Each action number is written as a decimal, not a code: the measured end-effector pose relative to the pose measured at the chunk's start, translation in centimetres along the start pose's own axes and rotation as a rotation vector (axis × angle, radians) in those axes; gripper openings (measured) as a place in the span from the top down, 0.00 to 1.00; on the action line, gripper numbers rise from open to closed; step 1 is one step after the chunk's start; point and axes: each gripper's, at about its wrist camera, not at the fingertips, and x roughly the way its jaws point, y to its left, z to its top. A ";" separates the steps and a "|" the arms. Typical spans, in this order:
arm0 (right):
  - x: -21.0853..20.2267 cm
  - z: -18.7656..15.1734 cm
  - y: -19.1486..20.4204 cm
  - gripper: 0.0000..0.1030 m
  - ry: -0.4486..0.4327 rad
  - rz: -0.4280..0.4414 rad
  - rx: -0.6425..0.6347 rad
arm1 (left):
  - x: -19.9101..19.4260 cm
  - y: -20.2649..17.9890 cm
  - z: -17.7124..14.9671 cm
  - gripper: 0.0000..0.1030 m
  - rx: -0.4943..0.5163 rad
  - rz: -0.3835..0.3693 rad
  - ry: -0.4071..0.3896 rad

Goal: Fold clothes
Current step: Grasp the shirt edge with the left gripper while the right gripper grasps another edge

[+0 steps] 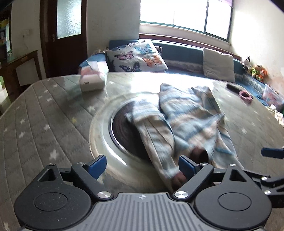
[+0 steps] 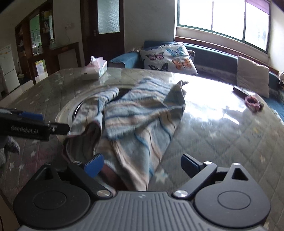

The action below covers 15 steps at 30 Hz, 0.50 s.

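Both claws stand with their blue-padded fingers spread wide and nothing between them. Left gripper (image 1: pixel 142 166), seen from its own camera, hangs over the glass-topped table (image 1: pixel 44 110), its right pad just touching or overlapping the near hem of the striped garment (image 1: pixel 186 120); which of the two cannot be told through the blur. Right gripper (image 2: pixel 142 167) is likewise apart, its left pad at the garment's near edge (image 2: pixel 134 128), its right pad over bare tabletop (image 2: pixel 221 138).

Striped garment: blue, cream and pink bands, crumpled, lying at the centre of the table and partly covering a dark round inset (image 1: pixel 124 128) ringed in metal. From the right camera, one sleeve or corner points toward 12 o'clock.

At 10 o'clock on the table, a tissue box (image 1: pixel 93 78). At 2 o'clock, a pink ring-shaped object (image 1: pixel 245 96) beside a dark bar-shaped object (image 1: pixel 233 87). Beyond the table's far edge at 12 o'clock, a butterfly cushion (image 1: pixel 136 56) on a bench under the window (image 1: pixel 186 16); a plain cushion (image 1: pixel 218 64) at 1 o'clock.
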 end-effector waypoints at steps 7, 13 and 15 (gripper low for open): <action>3.0 2.8 0.6 0.25 0.011 0.045 -0.009 | 3.2 1.3 3.5 0.21 -0.035 -0.022 0.012; 5.8 4.9 1.6 0.36 0.021 0.083 -0.033 | 6.7 1.4 5.7 0.19 -0.084 -0.067 0.057; 6.9 5.4 2.0 0.41 0.031 0.093 -0.041 | 8.1 1.4 5.8 0.20 -0.095 -0.079 0.086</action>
